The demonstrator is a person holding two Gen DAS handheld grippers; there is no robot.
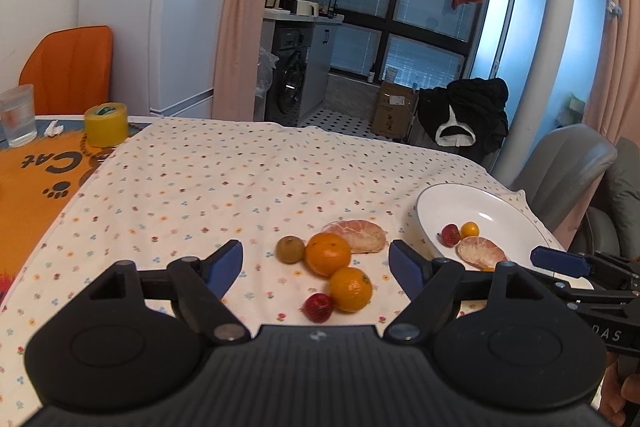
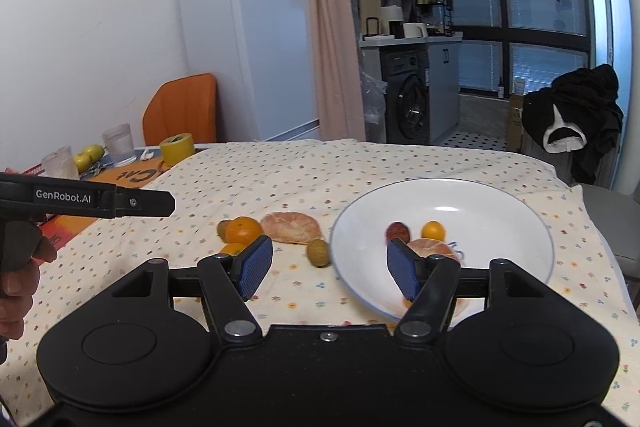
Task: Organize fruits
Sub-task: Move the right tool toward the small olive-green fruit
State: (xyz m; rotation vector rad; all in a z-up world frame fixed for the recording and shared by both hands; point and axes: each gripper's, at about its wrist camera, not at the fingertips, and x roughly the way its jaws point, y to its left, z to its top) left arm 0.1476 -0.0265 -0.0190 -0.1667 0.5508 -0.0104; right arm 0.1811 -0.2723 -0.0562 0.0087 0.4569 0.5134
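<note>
On the flowered cloth, my left gripper [image 1: 316, 267] stands open just above several loose fruits. These are a brown kiwi [image 1: 291, 249], two oranges [image 1: 328, 253] [image 1: 351, 289], a small red fruit [image 1: 318, 307] and a peeled citrus [image 1: 356, 235]. The white plate [image 1: 480, 203] at the right holds a red fruit [image 1: 450, 235], a small orange one [image 1: 469, 229] and another peeled citrus [image 1: 480, 253]. My right gripper [image 2: 330, 269] is open and holds nothing. It hovers over the near left rim of the plate [image 2: 480, 195], with the kiwi [image 2: 319, 251] just ahead between its fingers.
A yellow tape roll [image 1: 106, 125] and a glass [image 1: 18, 121] stand at the far left on an orange mat. Green apples [image 2: 88, 153] lie there too. An orange chair [image 1: 68, 67] and a grey chair [image 1: 560, 163] stand by the table's edges.
</note>
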